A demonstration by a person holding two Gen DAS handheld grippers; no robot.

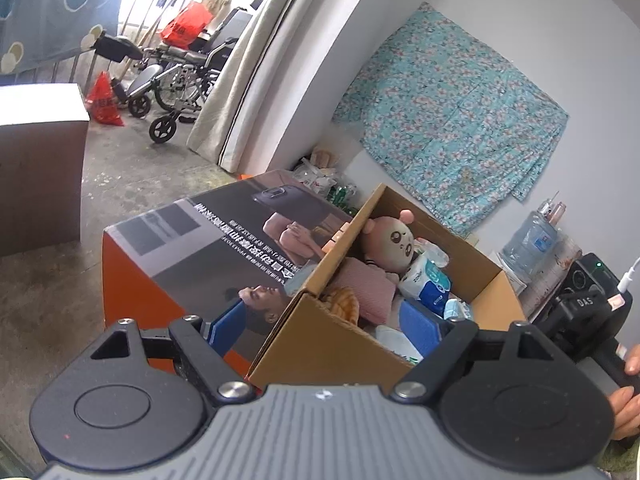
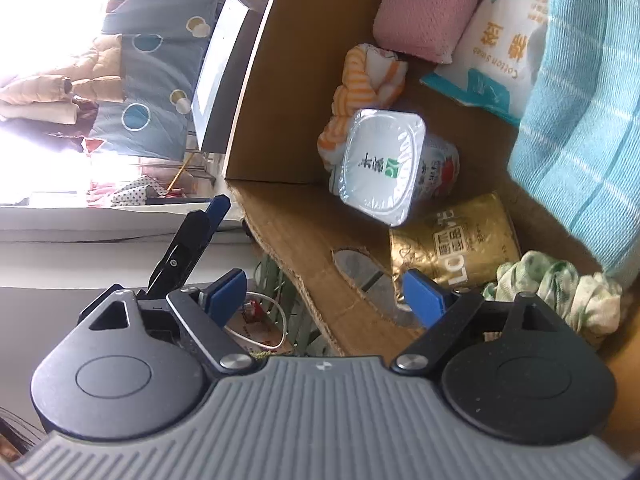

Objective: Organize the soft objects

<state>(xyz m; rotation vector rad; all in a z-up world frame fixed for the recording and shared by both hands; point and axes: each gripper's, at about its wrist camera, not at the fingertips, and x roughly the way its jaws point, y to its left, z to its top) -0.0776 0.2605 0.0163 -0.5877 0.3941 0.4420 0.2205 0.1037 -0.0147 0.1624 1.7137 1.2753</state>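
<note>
An open cardboard box (image 1: 490, 280) holds a pink plush doll (image 1: 394, 240), a folded pink cloth (image 2: 428, 8), an orange striped cloth (image 2: 360, 88), a blue towel (image 2: 580, 120) and a crumpled green-white cloth (image 2: 560, 292). A sealed white cup (image 2: 384, 164), a gold packet (image 2: 456, 248) and a cotton swab pack (image 2: 500, 40) lie among them. My left gripper (image 1: 324, 330) is open and empty over the box's near corner. My right gripper (image 2: 324, 300) is open and empty too, straddling the box's torn near wall (image 2: 304, 248), below the cup.
The cardboard box leans against a large printed carton (image 1: 224, 232) with orange sides. A brown box (image 1: 40, 160), a wheelchair (image 1: 180, 80) and a leaning mattress (image 1: 256, 60) stand behind. A water jug (image 1: 532, 240) sits to the right. The left gripper's finger (image 2: 188, 240) shows left of the wall.
</note>
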